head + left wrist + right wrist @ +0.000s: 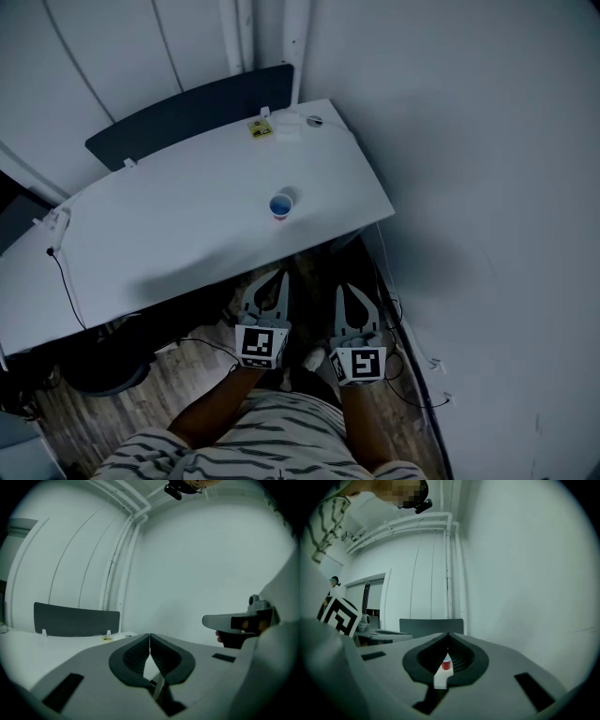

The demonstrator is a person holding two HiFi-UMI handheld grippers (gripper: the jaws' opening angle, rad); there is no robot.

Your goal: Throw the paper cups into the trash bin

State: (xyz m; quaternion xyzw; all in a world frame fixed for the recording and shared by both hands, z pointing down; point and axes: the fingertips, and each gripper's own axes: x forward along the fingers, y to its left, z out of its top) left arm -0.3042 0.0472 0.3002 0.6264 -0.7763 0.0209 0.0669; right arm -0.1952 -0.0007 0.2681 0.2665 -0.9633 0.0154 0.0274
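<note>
1. Both grippers are held low in front of the person, side by side just short of the white table's [169, 244] near edge. They point roughly level toward the table. Bare forearms run back to a striped shirt [272, 441].
2. Left gripper [278, 279]: in its own view the jaw tips meet, with nothing between them.
3. Right gripper [347, 291]: the jaw tips are also together and it holds nothing.
4. Count: one paper cup [281, 204], red outside and blue inside. It stands upright on the table toward the near right side, well apart from both grippers. The right gripper view shows it small and far off through the gap behind the closed tips.
5. Also counted:
   - one dark partition panel [187, 112] along the table's far edge
   - one yellow label [260, 127] near the far right corner
   - two marker cubes, one on each gripper
6. Hard to make out:
   - a dark rounded shape [103, 373] under the table at left, which cannot be identified
   - thin cables [412, 375] on the wood floor at right
   - the table's left end, cut off by the frame
</note>
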